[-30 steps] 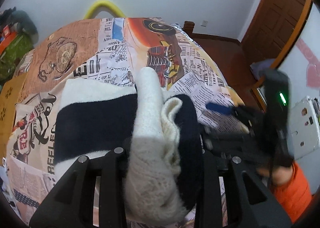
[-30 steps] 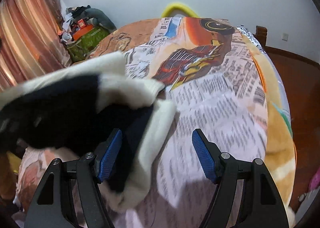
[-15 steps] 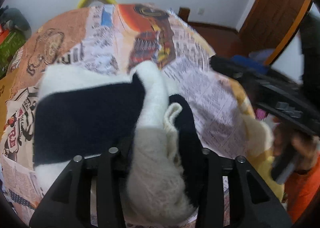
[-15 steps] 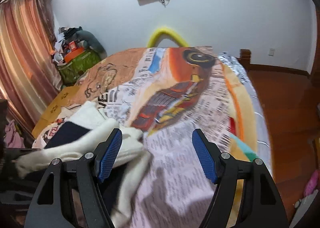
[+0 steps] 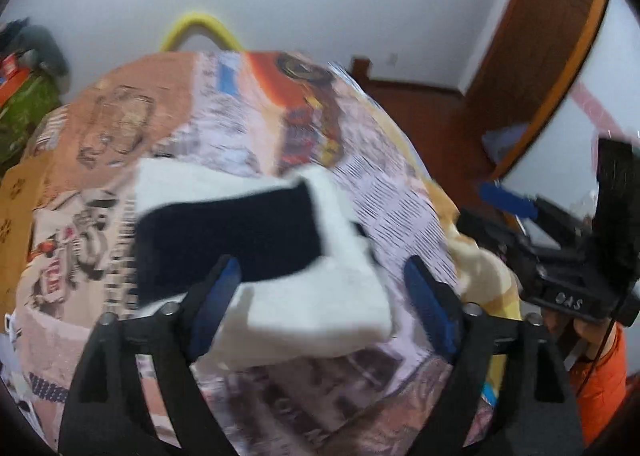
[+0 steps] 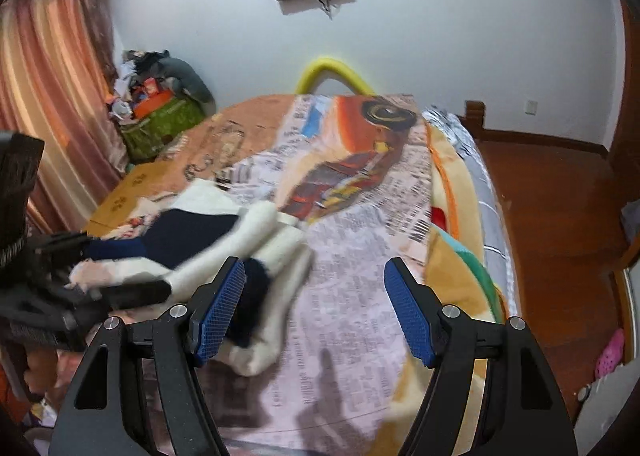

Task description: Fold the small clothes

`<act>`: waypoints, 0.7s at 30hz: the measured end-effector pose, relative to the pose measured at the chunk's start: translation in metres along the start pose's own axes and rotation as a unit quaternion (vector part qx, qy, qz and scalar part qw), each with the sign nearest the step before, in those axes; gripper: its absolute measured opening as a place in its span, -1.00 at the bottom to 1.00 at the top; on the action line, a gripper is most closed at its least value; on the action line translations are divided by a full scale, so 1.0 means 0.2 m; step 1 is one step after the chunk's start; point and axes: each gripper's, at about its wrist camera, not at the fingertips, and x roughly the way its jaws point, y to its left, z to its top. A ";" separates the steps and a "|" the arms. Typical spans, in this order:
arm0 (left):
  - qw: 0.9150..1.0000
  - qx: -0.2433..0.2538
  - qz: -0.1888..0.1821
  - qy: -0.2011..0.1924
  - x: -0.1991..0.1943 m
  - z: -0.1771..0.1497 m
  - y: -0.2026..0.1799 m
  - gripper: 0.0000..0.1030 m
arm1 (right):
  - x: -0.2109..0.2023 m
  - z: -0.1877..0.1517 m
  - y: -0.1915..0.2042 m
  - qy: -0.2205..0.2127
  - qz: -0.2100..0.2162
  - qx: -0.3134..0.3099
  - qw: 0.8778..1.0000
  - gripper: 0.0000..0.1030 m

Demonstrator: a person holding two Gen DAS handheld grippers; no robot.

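The cream-and-navy knitted woollen garment (image 5: 256, 240) lies bunched in a rough fold on the printed newspaper-pattern blanket (image 5: 384, 192) covering the bed, toward the bed's left edge and well apart from the right edge. Its long axis appears to run across the bed, from left edge to right; motion blur prevents a firmer reading.

The left gripper (image 5: 320, 288) stands with jaws wide, and nothing is clamped. The near cream end of the garment sits between the blue pads (image 5: 428, 308), just ahead of the fingertips. Whether it touches the left-hand pad cannot be determined.

The right gripper (image 6: 316, 310) is likewise spread wide and empty. It is held over bare blanket, with the garment lying off to its left.

The left gripper is therefore the nearer. Any regrasp of the cream end is best made from that side, with jaws closing across the garment's thickness.
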 end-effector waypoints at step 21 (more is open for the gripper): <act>0.994 -0.006 0.075 0.079 0.32 -0.25 0.58 0.86 | 0.55 -0.13 0.44 0.093 0.045 -0.062 0.993 -0.13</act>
